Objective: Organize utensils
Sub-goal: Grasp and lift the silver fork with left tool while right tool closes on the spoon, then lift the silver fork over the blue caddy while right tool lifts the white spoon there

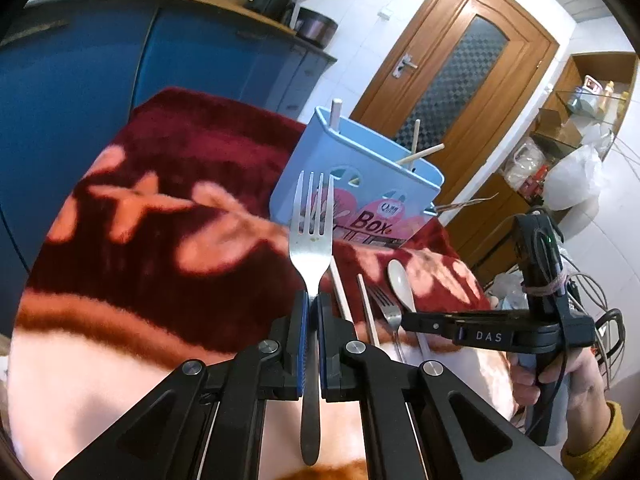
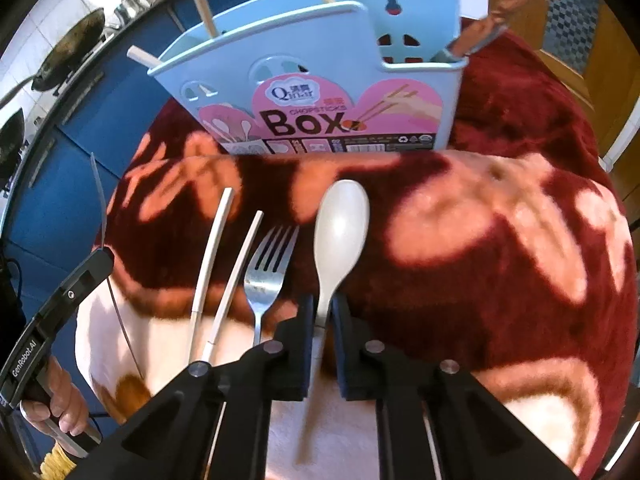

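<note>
The left gripper (image 1: 313,300) was clamped on a steel fork (image 1: 311,216), held above the red patterned blanket (image 1: 160,168) with its tines toward the blue chopsticks box (image 1: 352,168) at the far side. The right gripper (image 2: 322,312) had closed around the handle of a white spoon (image 2: 340,220) lying on the blanket, though firm contact was hard to judge. Left of the spoon lay a second fork (image 2: 268,268) and two white chopsticks (image 2: 210,256).
</note>
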The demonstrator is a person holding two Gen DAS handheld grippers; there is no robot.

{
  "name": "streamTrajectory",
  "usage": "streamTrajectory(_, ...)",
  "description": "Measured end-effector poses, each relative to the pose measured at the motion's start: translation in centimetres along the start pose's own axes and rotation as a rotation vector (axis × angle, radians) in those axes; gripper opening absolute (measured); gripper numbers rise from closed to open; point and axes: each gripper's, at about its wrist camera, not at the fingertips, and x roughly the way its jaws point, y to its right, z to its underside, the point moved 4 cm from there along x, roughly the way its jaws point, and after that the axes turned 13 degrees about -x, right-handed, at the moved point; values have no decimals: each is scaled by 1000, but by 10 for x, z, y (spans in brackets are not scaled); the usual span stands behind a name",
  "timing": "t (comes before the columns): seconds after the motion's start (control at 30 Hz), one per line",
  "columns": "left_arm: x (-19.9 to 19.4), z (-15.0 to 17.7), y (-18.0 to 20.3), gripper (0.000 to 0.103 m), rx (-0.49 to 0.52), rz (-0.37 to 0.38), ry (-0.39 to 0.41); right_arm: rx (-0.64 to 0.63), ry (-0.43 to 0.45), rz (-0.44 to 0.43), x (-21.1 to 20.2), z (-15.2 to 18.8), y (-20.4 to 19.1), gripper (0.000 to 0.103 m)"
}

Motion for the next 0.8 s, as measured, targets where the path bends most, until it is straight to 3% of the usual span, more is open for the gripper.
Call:
streamTrajectory(0.23,-7,4,7,4,19,19,36,34,121,-22,-21,17,3,8)
streamTrajectory(0.57,-27,1,25,4,49,67,123,24,389,14,-71,36,2,8)
streamTrajectory(0.8,-34,-9,37,4,65,68,166,31,481,48,-87,38,2,8)
